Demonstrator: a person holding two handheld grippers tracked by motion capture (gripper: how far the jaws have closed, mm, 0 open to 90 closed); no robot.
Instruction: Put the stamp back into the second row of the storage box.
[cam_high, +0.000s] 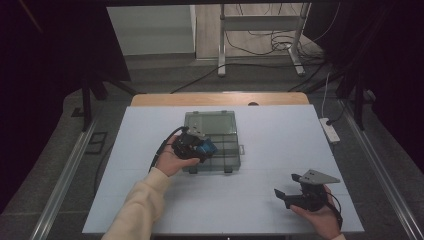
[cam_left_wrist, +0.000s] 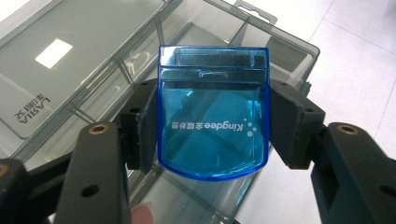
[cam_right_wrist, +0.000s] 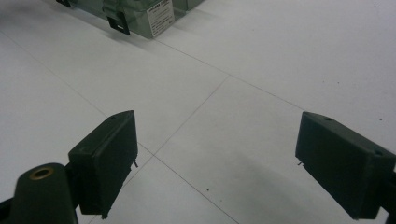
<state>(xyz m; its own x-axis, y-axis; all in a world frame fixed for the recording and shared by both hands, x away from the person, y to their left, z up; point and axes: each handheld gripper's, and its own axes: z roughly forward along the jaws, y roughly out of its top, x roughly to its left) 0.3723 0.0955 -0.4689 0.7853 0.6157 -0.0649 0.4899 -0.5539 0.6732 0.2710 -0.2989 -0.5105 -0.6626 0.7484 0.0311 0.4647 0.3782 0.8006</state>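
A clear grey compartment box lies open at the middle of the white table, its lid folded back. My left gripper hovers over the box's left front part, shut on a small blue translucent case. In the left gripper view the blue case, printed "Kingdee", is pinched by its sides between the two pads, above the box's compartments. My right gripper stays low at the table's front right, open, with nothing between its fingertips.
The white table top has wide free room to the right and front of the box. The box's front corner with a latch and label lies far from the right gripper. A power strip sits at the right edge.
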